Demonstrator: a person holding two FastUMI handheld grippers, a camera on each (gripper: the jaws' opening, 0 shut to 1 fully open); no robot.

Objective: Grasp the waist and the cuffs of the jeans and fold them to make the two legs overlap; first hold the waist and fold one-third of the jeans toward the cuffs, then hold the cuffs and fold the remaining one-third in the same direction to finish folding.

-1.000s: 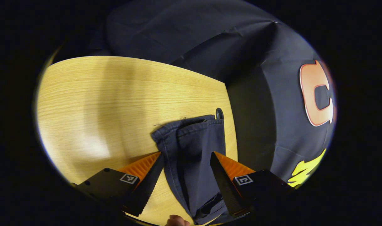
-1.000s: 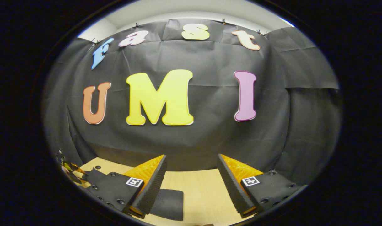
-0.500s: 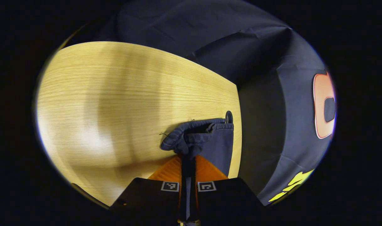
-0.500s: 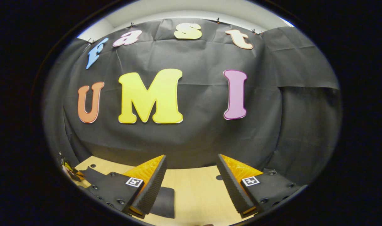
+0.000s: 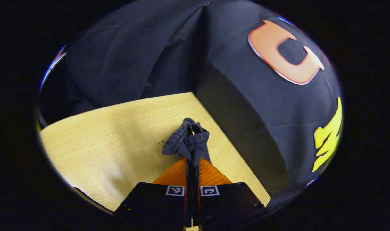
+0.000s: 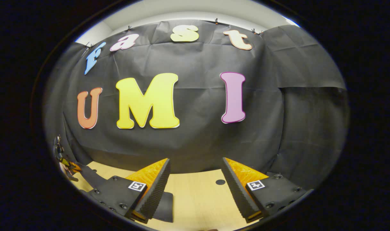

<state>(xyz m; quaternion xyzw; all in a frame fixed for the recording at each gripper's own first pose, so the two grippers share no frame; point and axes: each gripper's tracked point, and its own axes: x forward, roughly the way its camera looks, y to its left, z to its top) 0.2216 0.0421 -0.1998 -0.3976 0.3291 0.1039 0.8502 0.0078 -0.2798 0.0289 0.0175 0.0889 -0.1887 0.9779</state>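
Now a cuff is gripped for the leg-overlap fold.
Bunched jeans (image 5: 186,141) are clenched above the table (image 5: 111,138) by the left gripper (image 5: 192,162); the right gripper (image 6: 195,179) is held spread, empty, and likely needed at the waist next.

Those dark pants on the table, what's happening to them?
A person is folding them with two hand-held grippers. The left gripper is shut on a bunched-up end of the dark blue denim jeans, above the light wooden table. I cannot tell whether that end is the cuffs or the waist. The right gripper is open and holds nothing, hanging over the same table, with a dark piece of the jeans beside its finger.
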